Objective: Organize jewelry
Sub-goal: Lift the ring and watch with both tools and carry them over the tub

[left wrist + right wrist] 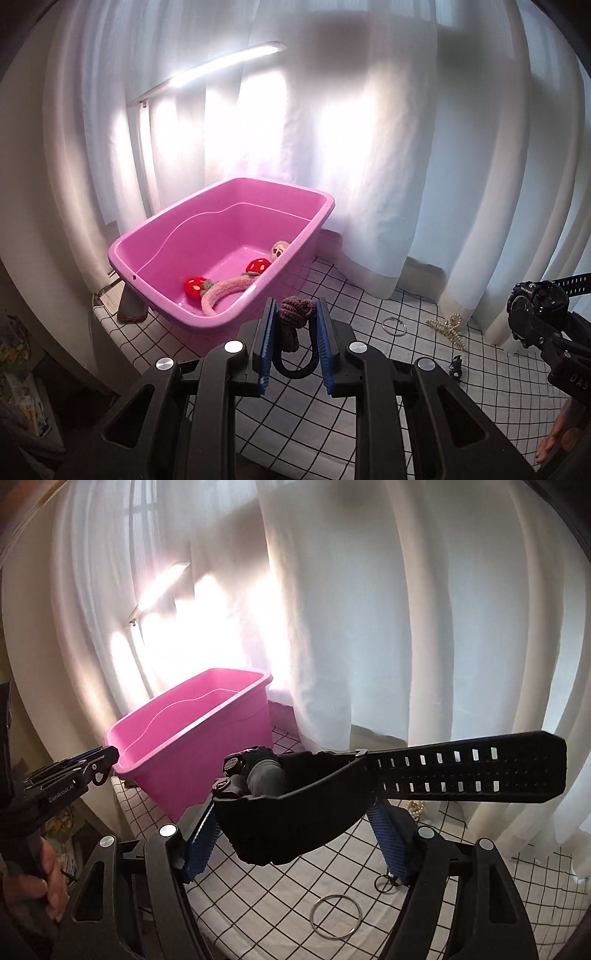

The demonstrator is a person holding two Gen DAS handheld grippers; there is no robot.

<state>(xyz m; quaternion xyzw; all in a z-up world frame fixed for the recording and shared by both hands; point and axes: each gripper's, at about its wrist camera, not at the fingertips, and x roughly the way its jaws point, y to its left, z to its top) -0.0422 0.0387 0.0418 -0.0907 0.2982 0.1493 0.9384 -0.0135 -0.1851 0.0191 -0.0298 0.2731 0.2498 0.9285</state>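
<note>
My left gripper [295,314] is shut on a mauve knitted hair tie [295,314] with a black elastic loop, held just in front of the pink tub [221,236]. The tub holds a pink plush headband [229,291] with red strawberries. My right gripper [295,834] is shut on a black wristwatch [291,801] with a perforated strap, held above the table. The tub also shows in the right wrist view [192,734]. A metal ring [336,916], a pearl hair claw [448,326] and a small dark piece [456,365] lie on the gridded cloth.
White curtains hang right behind the table. A lamp bar [207,72] glows at the back left. A dark phone [131,310] lies left of the tub. A smaller ring [384,882] lies by my right finger. The table edge drops off at left.
</note>
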